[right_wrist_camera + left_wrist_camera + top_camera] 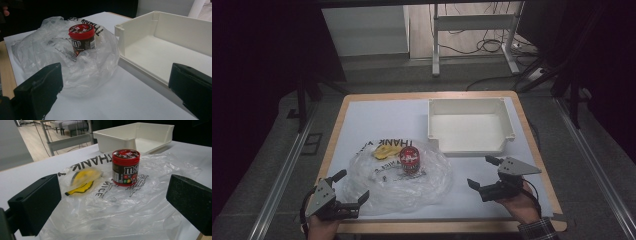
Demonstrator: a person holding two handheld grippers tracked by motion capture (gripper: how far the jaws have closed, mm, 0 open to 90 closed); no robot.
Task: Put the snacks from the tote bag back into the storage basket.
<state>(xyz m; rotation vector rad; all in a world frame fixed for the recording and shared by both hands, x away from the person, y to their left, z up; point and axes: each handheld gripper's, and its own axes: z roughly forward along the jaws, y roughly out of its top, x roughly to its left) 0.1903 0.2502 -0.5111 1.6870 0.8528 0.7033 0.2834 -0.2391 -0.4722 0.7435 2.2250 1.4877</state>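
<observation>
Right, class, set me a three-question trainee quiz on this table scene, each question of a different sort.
1. True or false: the jar stands upright on the bag.
2. Which colour is the jar's lid? A) blue B) red C) green
3. Fill in: both the left gripper and the right gripper are ____.

Key: 1 true. 2 B. 3 open; neither holds anything, and the tray beyond the bag holds nothing either.
</observation>
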